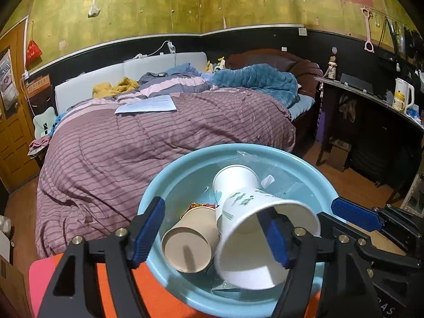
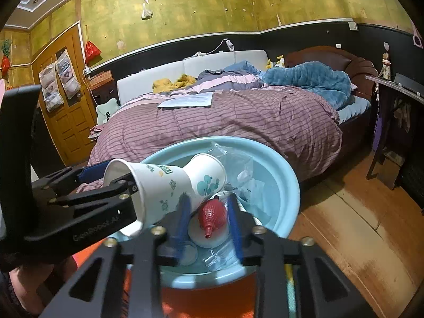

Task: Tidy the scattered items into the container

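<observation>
A light blue basin [image 1: 164, 185] [image 2: 286, 175] stands on an orange surface [image 1: 159, 291] and holds several paper cups and clear plastic wrap [image 2: 238, 164]. My left gripper [image 1: 212, 238] [image 2: 111, 179] is open wide over it. A white cup with green print [image 1: 254, 228] [image 2: 161, 188] lies tilted with its mouth around one finger, and no pad presses on it. My right gripper [image 2: 209, 221] is open; a red bumpy bulb with a nozzle [image 2: 212, 213] rests on a white disc [image 2: 209, 239] between its fingers. One blue finger [image 1: 352, 216] of the right gripper shows in the left wrist view.
In the basin a leaf-printed cup [image 1: 233, 177] [image 2: 209, 175] and a brown-lined cup [image 1: 188, 246] lie on their sides. Behind it is a bed with a striped quilt [image 1: 159, 137]. A dark desk [image 1: 371, 111] stands at the right, above wooden floor [image 2: 344, 212].
</observation>
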